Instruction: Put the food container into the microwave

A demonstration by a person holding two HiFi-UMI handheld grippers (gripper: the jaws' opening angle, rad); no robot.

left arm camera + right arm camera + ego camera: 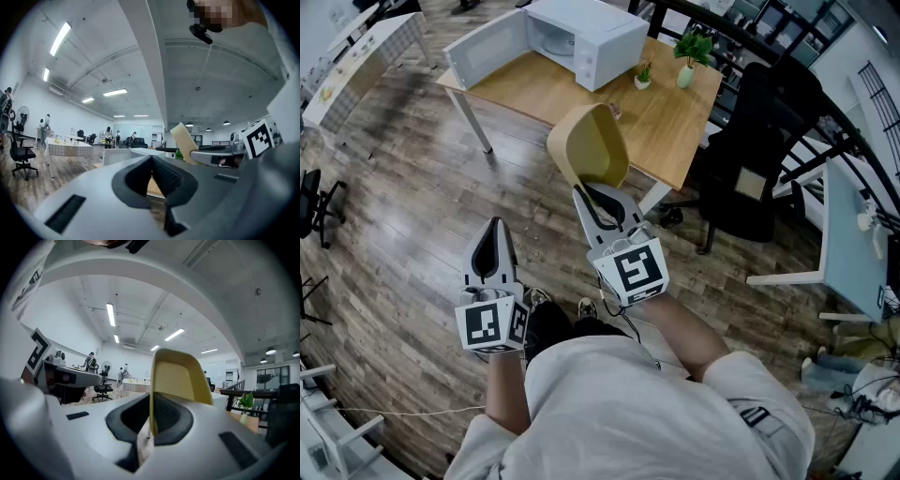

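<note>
Your right claw (151, 417) is clenched on the container (591, 145), pinching one wall between its jaws. The tub stands up off the claw tips with its hollow side turned towards you. It hangs in the air and touches nothing else, just short of the near edge of the desk (666, 127).

Your left claw (152, 165) is clenched on nothing: its jaws meet at the tips. It hangs to the left of the right claw and further back, nearer your body, over bare floor.

The microwave (586, 37) stands well beyond the right claw, ahead and a little to its left, on the far part of the desk. Its door (487, 49) is swung wide to the left and its mouth faces roughly your way. As far as the head view shows, the cavity looks empty. Two small plants (692, 49) stand ahead and to the right of the claw, near the microwave.

By my reading you are about halfway: the tub is picked up and the door is already open. What is left is to carry the tub forward over the desk, turn it level, set it inside the cavity and let go. The hold is on a thin wall only, so I judge the tub may swing if you move fast
</note>
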